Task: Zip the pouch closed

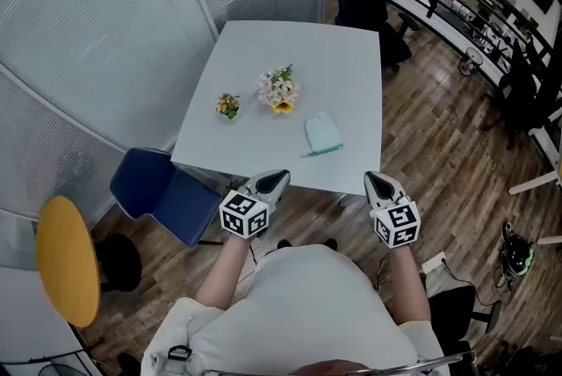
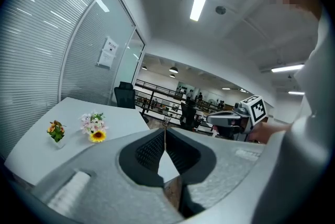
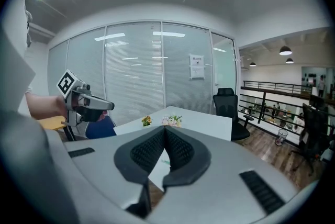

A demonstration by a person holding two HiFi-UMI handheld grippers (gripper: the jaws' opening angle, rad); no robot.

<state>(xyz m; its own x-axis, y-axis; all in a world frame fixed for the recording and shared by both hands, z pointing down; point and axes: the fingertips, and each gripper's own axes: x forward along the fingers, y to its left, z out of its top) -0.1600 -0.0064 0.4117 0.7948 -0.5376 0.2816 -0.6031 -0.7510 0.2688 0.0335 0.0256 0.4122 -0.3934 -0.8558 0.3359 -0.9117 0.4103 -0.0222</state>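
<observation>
Leftmost on the white table (image 1: 263, 49) stand a small flower pot (image 1: 228, 105) and a sunflower bouquet (image 1: 279, 90). Our left gripper (image 1: 277, 178) hangs just short of the near edge, jaws clenched on nothing. The mint-green pouch (image 1: 322, 134) lies by the near edge, toward the right corner. Our right gripper (image 1: 374, 179) is likewise clenched and empty. We judge both must open: one pins the pouch's end, the other draws the pull, which is too small to see from here.

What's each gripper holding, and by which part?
Nothing. The left gripper and right gripper both have jaws shut together and empty, short of the table; the pouch lies untouched on it.
</observation>
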